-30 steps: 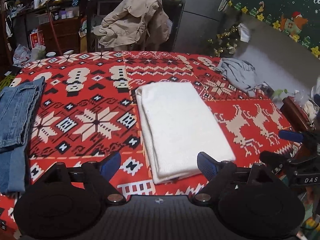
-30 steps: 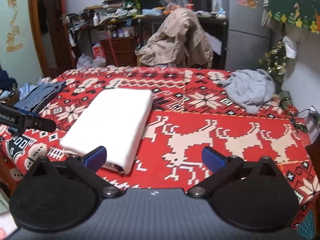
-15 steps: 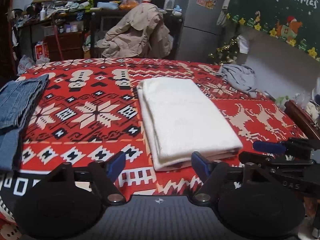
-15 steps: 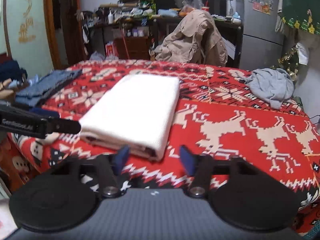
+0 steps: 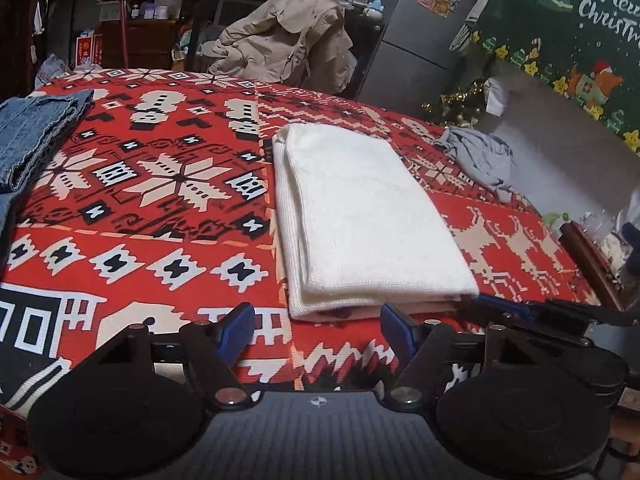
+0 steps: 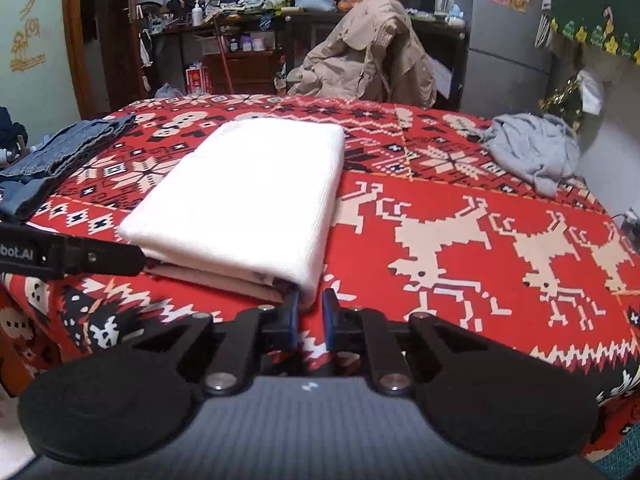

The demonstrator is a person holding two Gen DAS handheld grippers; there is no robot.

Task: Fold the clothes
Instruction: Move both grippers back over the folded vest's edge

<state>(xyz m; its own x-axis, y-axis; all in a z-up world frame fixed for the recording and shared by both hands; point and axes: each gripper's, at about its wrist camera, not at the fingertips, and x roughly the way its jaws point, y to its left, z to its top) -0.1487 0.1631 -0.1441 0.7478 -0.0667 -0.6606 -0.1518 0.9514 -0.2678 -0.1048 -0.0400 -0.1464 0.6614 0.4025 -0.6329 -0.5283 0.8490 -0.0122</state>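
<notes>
At the near edge of the worktop (image 6: 480, 208), both grippers sit lower and closer to the white garment (image 5: 360, 216) than a second ago. Right gripper (image 6: 310, 314): was spread wide, now jaws are closing, narrow gap left, with the garment's near right corner between the pads; can't tell if they press on it yet. Left gripper (image 5: 318, 330): narrowed a bit from a second ago, now steady and open, straddling the near left corner, pads not touching cloth.

Garment lies folded flat, mid-worktop, short edge facing the grippers, layered hem visible at that edge. It hasn't shifted.

Edges and room: bare red cloth on both sides of the garment. Jeans (image 6: 60, 156) lie along the left edge, well apart. Grey top (image 6: 536, 152) is bunched at the far right corner, well apart. Wide clear strip with the deer pattern to the right. Far edge backs onto a chair draped with a beige jacket (image 6: 368, 56).
</notes>
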